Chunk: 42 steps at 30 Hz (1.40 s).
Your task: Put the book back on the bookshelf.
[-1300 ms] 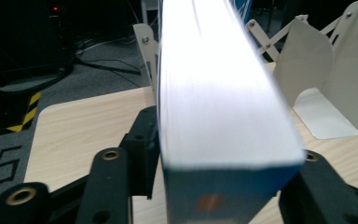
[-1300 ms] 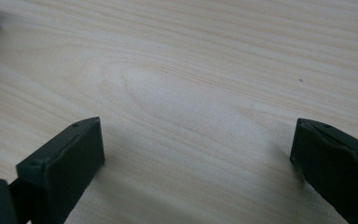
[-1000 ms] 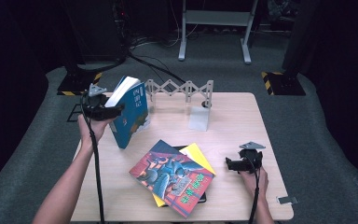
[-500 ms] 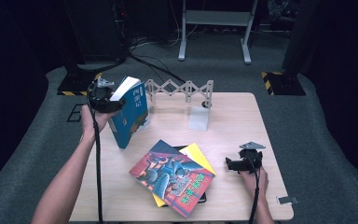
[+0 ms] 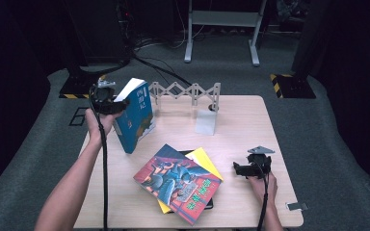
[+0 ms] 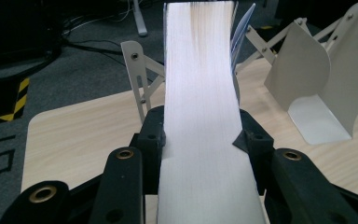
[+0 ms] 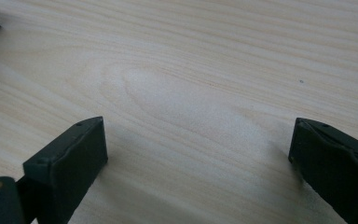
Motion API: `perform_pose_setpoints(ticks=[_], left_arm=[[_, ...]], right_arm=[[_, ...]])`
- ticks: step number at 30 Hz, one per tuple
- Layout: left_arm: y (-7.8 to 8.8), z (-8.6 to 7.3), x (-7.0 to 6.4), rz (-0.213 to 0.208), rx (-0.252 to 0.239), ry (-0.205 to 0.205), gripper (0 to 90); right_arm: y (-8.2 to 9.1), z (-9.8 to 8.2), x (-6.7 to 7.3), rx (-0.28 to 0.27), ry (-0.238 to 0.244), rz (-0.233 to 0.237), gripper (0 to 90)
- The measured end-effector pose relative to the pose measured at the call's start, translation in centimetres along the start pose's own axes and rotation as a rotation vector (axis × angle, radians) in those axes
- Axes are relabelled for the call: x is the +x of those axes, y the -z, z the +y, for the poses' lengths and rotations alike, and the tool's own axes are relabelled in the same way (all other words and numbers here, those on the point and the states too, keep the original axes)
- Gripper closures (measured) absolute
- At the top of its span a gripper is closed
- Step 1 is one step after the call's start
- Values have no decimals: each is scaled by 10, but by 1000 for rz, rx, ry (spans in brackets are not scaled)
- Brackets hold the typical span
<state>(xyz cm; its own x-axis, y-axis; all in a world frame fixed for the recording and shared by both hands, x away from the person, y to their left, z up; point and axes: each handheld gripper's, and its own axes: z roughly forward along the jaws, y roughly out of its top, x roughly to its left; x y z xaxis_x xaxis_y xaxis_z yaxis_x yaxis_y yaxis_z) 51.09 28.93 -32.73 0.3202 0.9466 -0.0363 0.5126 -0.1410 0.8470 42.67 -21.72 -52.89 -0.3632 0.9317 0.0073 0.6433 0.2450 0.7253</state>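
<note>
A: While the table [image 5: 250, 125] is kept bare at its far left, where is the book [image 5: 136, 118] held?

B: It is held tilted above that corner, near the rack [image 5: 185, 91]. Its page edge is clamped by the left gripper [image 6: 200, 140], whose jaws have just been closing.

A: How is it judged to handle?

B: Thick, fairly heavy, stiff; pages may slip, so a grip nearer the spine is advised. The right gripper [image 7: 196, 154] is rested open, nothing between.

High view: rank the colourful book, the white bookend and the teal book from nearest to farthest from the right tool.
Measured from the right tool, at the table's right front:
1. Colourful book, lying flat just to its left.
2. White bookend, standing farther back, mid-table.
3. Teal book, held up at the far left in the left tool.
</note>
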Motion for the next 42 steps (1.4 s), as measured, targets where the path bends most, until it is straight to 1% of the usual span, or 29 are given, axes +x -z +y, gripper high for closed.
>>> perform_pose_setpoints(ticks=[1,3,4,5,6,7,8,9,11,12,13,14,15,16,18,19,20,21,23,24,27,28,29,31,32,34,35,39,42], left_arm=[[-1,1,1,7,-16,19,614],[-1,3,1,10,-10,21,614],[-2,7,1,25,-28,29,614],[-2,7,1,25,-28,29,613],[-4,8,1,34,-48,38,614],[-6,12,1,43,-52,48,614],[-6,12,1,43,-52,48,613],[-9,15,1,44,-64,66,614],[-10,16,1,50,-71,72,614],[-15,19,0,54,-86,87,614],[-15,19,0,54,-86,87,614],[-19,22,0,65,-95,102,614],[-19,22,0,65,-95,102,614],[-22,23,-1,77,-106,114,614],[-27,25,-2,89,-103,113,614],[-32,25,-3,110,-110,115,614],[-32,25,-3,110,-110,115,614],[-35,26,-3,127,-116,123,614],[-39,26,-2,142,-118,131,613],[-40,26,-1,148,-121,142,613],[-42,26,0,155,-127,146,613],[-42,25,1,160,-137,155,613],[-43,25,2,160,-141,154,613],[-46,23,2,168,-151,171,612],[-46,23,2,168,-151,171,612],[-49,22,2,175,-157,174,612],[-52,20,0,182,-169,189,612],[-56,18,-1,186,-175,198,612],[-59,17,-2,195,-194,214,612]], right_arm=[[0,0,0,-1,0,0,36],[0,0,0,-1,0,0,36],[0,0,0,-1,0,-1,38],[0,0,0,-1,0,-1,38],[0,0,0,-1,-5,-2,38],[0,0,1,0,-8,-3,38],[0,0,1,0,-8,-3,38],[0,0,0,0,-6,-2,39],[0,0,0,0,-7,-2,39],[0,0,0,-1,-7,-2,39],[0,0,0,-1,-7,-2,39],[0,0,0,0,-7,-2,39],[0,0,0,0,-7,-2,39],[0,0,0,0,-6,-2,40],[0,0,0,-1,-5,-1,40],[0,0,0,-4,-4,0,41],[0,0,0,-4,-4,0,41],[0,0,0,-2,-3,0,41],[0,0,0,-4,-1,-1,42],[0,0,-1,-5,4,0,42],[0,0,-1,-6,5,0,43],[0,0,-1,-4,4,-2,44],[0,0,-1,-4,4,-2,44],[0,0,-1,-6,0,-2,44],[0,0,-1,-6,0,-2,44],[0,0,0,-7,-6,-3,46],[0,0,0,-6,-9,-4,47],[0,0,0,-6,-10,-5,50],[0,0,0,-7,-10,-5,50]])
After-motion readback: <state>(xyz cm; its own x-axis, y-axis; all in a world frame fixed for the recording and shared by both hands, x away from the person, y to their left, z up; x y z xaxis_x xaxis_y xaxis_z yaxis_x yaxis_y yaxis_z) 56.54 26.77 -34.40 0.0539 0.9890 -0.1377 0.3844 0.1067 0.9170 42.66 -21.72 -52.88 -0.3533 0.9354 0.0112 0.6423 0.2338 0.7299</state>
